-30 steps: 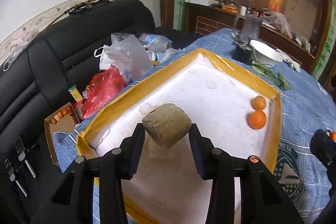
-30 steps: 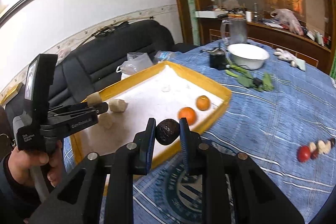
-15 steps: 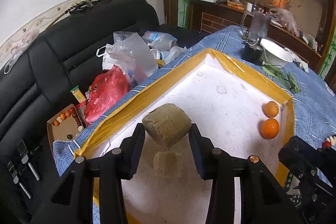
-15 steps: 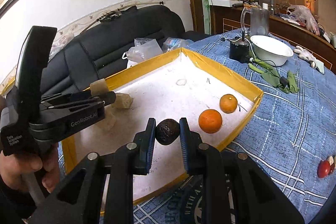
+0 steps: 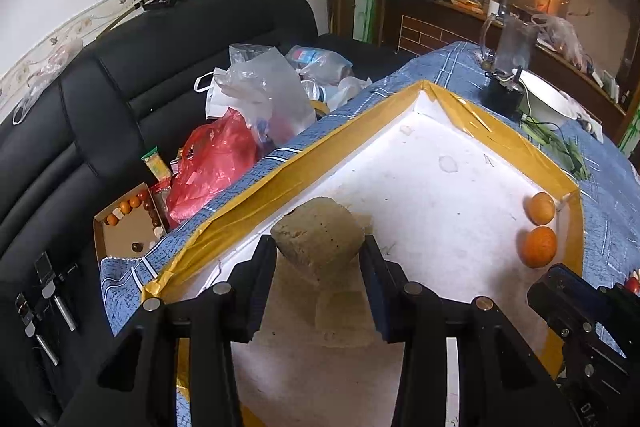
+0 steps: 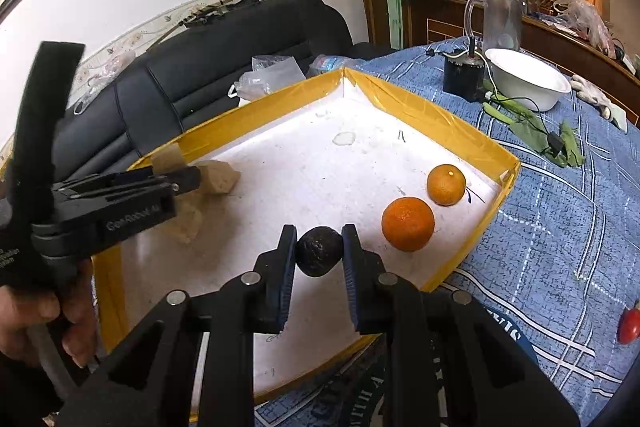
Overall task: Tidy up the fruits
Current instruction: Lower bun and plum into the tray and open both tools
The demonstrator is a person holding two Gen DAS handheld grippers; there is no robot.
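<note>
1. Two handheld black two-finger grippers work over one shallow white foam tray with yellow-taped walls (image 6: 416, 115), which sits on a blue checked tablecloth (image 6: 560, 227).
2. The left gripper (image 5: 318, 255) is clamped on a tan, rough, blocky lump (image 5: 318, 241); its fingers press both sides, and the lump hangs above the tray floor near the tray's 9 o'clock wall.
3. In the left wrist view, a second tan lump (image 5: 344, 311) lies on the tray floor directly beneath the held one, at about 6 o'clock from it.
4. The right gripper (image 6: 319, 255) is closed on a small dark, wrinkled, rounded fruit (image 6: 319, 253), gripped at the fingertips and held over the tray's near part.
5. In the right wrist view, two oranges rest on the tray floor at about 2 o'clock from the dark fruit: a deeper orange one (image 6: 408, 224) nearer, and a paler orange one (image 6: 446, 184) just beyond it by the right wall. They are close together; whether they touch cannot be told.
6. A person's hand (image 6: 36, 319) holds the left gripper's handle at 9 o'clock in the right wrist view.
7. Beyond the tray, at about 1 o'clock in the right wrist view, stand a white bowl (image 6: 528, 79) and a black cylindrical base (image 6: 464, 75).
8. A red round fruit (image 6: 629, 326) lies on the cloth at 3 o'clock, well apart from the tray.
9. A black leather sofa (image 5: 120, 75) with plastic bags (image 5: 248, 95) is at 10 o'clock in the left wrist view.
</note>
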